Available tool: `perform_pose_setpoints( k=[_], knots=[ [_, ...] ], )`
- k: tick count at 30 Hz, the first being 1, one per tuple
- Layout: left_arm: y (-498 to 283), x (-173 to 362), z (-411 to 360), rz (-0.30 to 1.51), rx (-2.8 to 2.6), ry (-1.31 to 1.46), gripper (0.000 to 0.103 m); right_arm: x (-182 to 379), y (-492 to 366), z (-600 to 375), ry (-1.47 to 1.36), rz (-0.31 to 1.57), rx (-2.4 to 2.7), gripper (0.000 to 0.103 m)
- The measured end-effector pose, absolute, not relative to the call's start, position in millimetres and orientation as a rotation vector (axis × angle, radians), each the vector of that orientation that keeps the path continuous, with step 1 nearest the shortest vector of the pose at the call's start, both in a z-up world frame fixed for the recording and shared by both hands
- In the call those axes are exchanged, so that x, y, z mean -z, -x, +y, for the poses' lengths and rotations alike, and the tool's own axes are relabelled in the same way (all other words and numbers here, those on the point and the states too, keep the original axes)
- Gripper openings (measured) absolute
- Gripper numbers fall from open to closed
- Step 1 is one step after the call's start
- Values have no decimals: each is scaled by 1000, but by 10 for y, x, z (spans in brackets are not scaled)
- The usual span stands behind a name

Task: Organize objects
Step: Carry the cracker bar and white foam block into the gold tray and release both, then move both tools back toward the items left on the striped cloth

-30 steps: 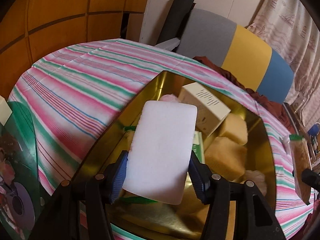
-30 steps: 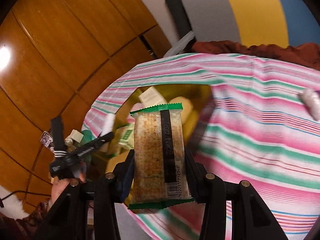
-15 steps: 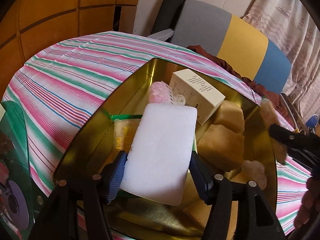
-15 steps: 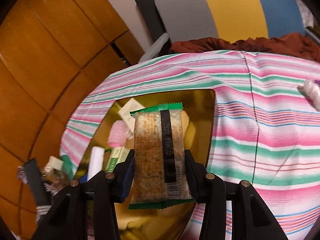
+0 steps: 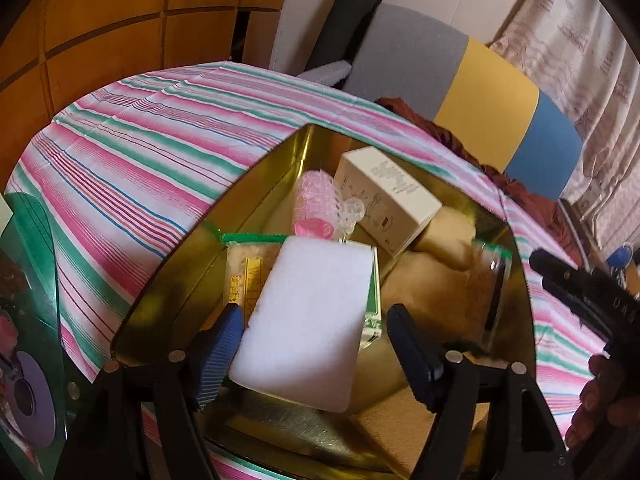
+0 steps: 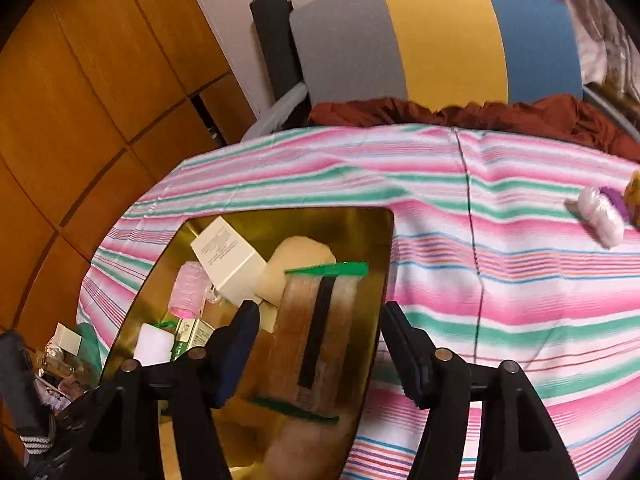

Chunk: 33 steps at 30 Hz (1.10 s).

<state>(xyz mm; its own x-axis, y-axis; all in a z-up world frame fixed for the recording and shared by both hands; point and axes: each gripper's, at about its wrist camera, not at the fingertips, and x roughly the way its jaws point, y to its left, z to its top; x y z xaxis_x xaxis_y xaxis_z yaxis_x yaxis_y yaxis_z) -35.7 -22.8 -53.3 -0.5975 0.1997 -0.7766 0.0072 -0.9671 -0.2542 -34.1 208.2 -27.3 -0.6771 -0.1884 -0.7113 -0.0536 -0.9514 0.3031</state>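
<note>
A gold tin [image 5: 256, 200] stands on the striped cloth, holding a cream box [image 5: 384, 196], a pink roller [image 5: 316, 204], yellow sponges and packets. My left gripper [image 5: 314, 318] hangs over it with its jaws opening. A white foam block [image 5: 308, 320] lies tilted between them, and the right pad is clear of it. My right gripper [image 6: 320, 312] is over the tin's [image 6: 360, 224] right side, jaws opening. A blurred snack packet [image 6: 316, 332] with green ends sits loose between its fingers, with a gap on each side. The same packet [image 5: 486, 292] shows in the left wrist view.
A pink and white bundle [image 6: 600, 212] lies on the striped cloth [image 6: 500, 280] to the right of the tin. A green printed package [image 5: 28, 320] sits left of the tin. A grey, yellow and blue chair back [image 6: 440, 40] and wood panelling stand behind.
Both grippers have widened. The white block is no longer clamped and sits lower in the tin. The snack packet has slipped free of the right pads, and the right gripper has come over the tin.
</note>
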Motion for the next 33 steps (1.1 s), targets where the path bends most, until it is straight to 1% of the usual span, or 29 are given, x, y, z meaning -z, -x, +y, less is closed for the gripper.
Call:
perform_pose_setpoints(
  k=[7,11,14,18,21,24,26,28,31,33],
  knots=[
    [306,327,-433,-470,-2780,1256,75,197,244,2013,-1180,-380,2776,64],
    [290,216,-580,-567,-2820,1206,75,224,269,1885,-1187,-312,2733,59],
    [265,148,-658,-611,-2849,1171,75,250,337,1783,-1196,-278,2693,59],
    [257,97,-680,-623,-2850,1159,75,326,524,1582,-1264,-168,2633,59],
    [250,79,-668,-611,-2851,1151,75,425,677,1498,-1363,-131,2616,60],
    [251,79,-646,-604,-2847,1144,75,531,754,1461,-1471,-136,2556,60],
    [252,80,-622,-592,-2844,1146,75,536,719,1483,-1486,-168,2527,61],
    [251,90,-579,-583,-2836,1147,75,446,638,1557,-1441,-219,2540,61],
    [246,120,-487,-564,-2812,1158,75,196,470,1759,-1296,-296,2622,68],
    [239,144,-403,-540,-2794,1166,75,61,353,1919,-1215,-314,2682,70]
  ],
)
